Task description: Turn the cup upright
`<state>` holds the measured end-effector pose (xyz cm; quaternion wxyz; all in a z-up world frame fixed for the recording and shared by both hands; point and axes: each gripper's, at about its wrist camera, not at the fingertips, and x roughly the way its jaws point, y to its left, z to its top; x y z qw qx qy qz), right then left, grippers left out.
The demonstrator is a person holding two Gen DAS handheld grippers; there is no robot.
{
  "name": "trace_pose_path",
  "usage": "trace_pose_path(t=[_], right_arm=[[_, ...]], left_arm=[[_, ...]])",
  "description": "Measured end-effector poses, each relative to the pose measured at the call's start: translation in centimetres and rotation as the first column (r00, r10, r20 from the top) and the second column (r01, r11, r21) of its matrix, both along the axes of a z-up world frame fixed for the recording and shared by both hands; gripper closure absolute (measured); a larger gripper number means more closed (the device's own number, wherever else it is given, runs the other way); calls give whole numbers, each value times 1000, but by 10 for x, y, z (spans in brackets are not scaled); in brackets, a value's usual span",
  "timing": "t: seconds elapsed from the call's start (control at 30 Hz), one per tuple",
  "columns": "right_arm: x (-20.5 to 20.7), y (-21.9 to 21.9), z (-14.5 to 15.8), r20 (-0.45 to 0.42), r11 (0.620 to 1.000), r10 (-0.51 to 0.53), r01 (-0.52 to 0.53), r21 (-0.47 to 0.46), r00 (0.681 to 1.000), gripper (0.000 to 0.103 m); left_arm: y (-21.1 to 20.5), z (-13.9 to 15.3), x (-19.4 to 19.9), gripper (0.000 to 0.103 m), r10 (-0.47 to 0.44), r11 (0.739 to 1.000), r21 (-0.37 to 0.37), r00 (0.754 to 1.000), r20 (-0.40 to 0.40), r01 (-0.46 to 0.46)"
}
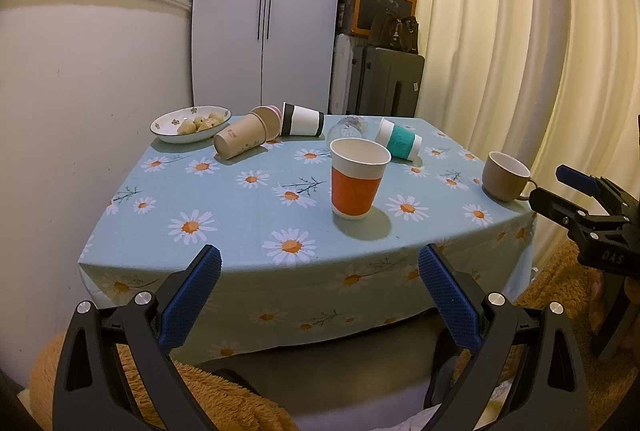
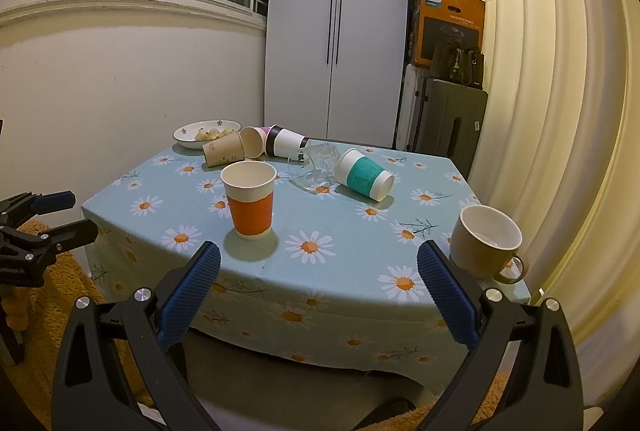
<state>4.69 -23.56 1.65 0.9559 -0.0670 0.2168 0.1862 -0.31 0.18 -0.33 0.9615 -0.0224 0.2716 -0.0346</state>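
In the left wrist view, going from left to right along the far edge of the table (image 1: 240,231), there is a white bowl (image 1: 190,124) with some small food pieces at the upper left. Next to it a brown paper cup (image 1: 239,141) lies on its side, then a pink cup (image 1: 269,121) and a black-and-white cup (image 1: 302,120), also lying and close together. In the middle of the frame an orange-sleeved cup (image 1: 358,178) stands upright with its mouth up. Behind it a clear glass (image 1: 349,127) lies on its side, and just right of it a teal-sleeved cup (image 1: 399,139) lies on its side too. At the right edge of the table a beige mug (image 1: 505,175) stands upright.

The left gripper (image 1: 320,295) is released, its blue pads wide apart, and it hangs before the near edge of the table, holding nothing. The right gripper (image 2: 318,293) is spread in the same way and empty; in its own view it is low at the table edge, between the orange-sleeved cup and the beige mug.

I judge that one flip is done or not needed for the orange-sleeved cup, and a new reach is beginning. Several cups are lying, so I cannot tell which one is meant next; the teal-sleeved cup seems the easiest to reach. The next move calls for going over the upright cup without touching it, closing on the side wall of a lying cup, and turning it mouth up.
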Motion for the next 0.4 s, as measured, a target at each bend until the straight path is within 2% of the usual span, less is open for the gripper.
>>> trace_pose_path(t=[0.4], right_arm=[[0, 0, 0, 0, 1000, 1, -1, -2, 1000, 5]], left_arm=[[-1, 0, 0, 7, 5, 1000, -3, 1000, -7, -5]])
